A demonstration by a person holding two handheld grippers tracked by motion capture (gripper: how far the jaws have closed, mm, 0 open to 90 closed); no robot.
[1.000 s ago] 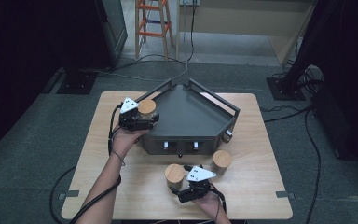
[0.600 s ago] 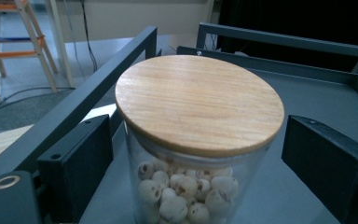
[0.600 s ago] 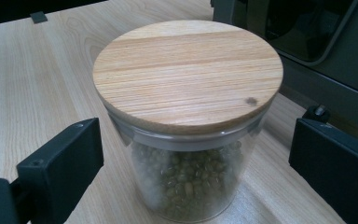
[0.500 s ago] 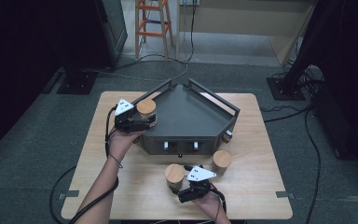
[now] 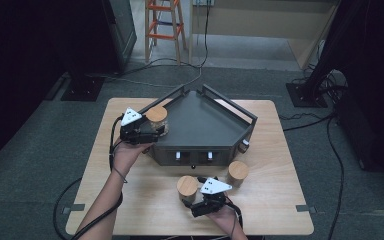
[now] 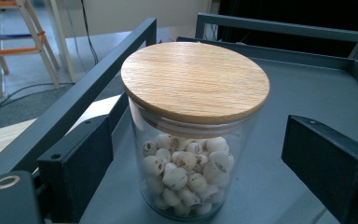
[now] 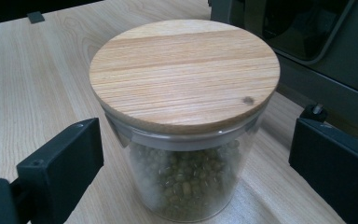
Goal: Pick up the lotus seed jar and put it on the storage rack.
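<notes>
A light wooden table (image 5: 280, 200) stands on grey carpet (image 5: 35, 150). Black cables (image 5: 330, 150) trail over the floor off the table's right edge and from beyond its far edge. Past that far edge stands an orange-and-wood step ladder (image 5: 162, 25), with a pale wooden cabinet (image 5: 265, 17) to its right. Dark equipment (image 5: 120, 30) lines the left, a black stand base (image 5: 82, 90) near the table's far left corner.

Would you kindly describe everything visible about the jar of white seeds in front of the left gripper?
The clear glass jar of white seeds has a round pale wooden lid, closed. It is roughly half full of round, holed seeds. It stands upright on the dark grey metal tray near its left rail, between the open left gripper jaws, which do not touch it.
</notes>
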